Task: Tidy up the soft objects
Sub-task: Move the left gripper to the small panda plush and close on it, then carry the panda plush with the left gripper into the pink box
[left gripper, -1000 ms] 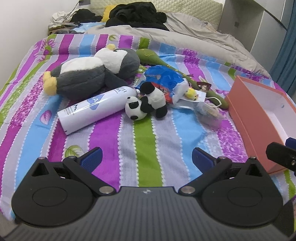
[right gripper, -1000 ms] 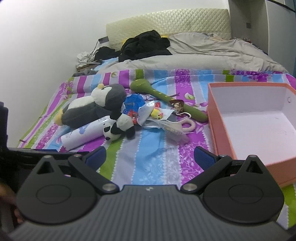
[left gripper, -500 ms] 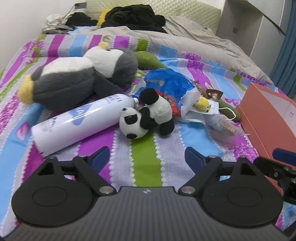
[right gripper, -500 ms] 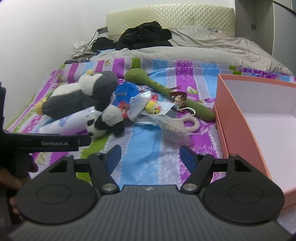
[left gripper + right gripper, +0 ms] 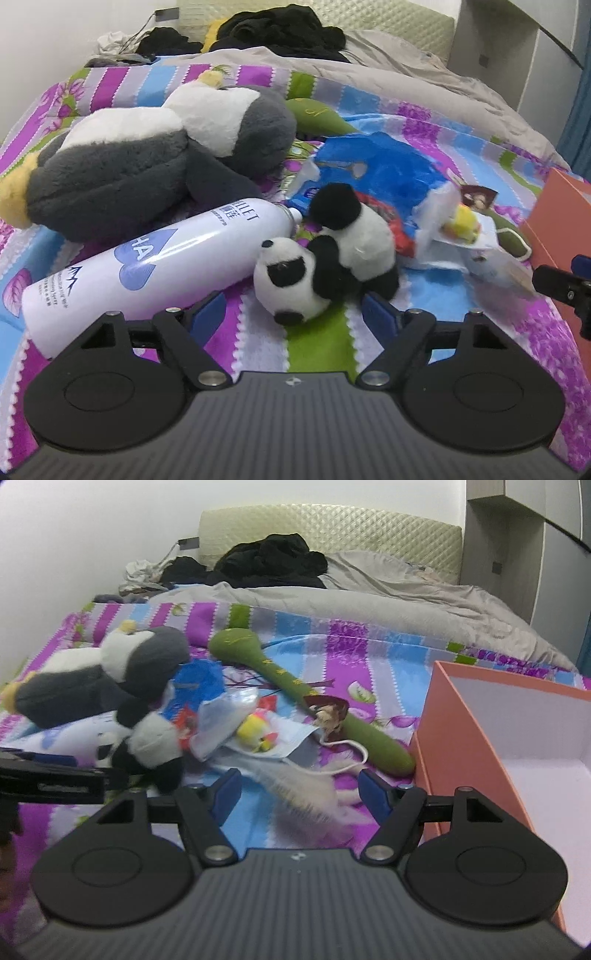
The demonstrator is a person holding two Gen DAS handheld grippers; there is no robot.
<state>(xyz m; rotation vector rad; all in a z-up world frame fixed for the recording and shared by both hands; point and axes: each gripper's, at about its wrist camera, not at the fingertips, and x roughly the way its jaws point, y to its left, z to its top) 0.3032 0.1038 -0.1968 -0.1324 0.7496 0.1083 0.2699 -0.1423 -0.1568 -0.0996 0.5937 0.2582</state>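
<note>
White spray bottle (image 5: 155, 254) reading "HA" ahead-left of left claw (image 5: 291, 310), jaws narrowing, unclamped, small panda (image 5: 325, 251) between; right claw (image 5: 299, 790) likewise over white brush (image 5: 306, 790), orange box (image 5: 443, 746) wall beside.

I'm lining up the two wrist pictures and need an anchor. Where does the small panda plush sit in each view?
Left wrist: small panda plush at centre, just ahead of the open left gripper, its head beside the white spray bottle.
Right wrist: small panda plush at left of centre, partly behind the other gripper's finger.
Shared landmark: the big grey penguin plush behind it.
</note>
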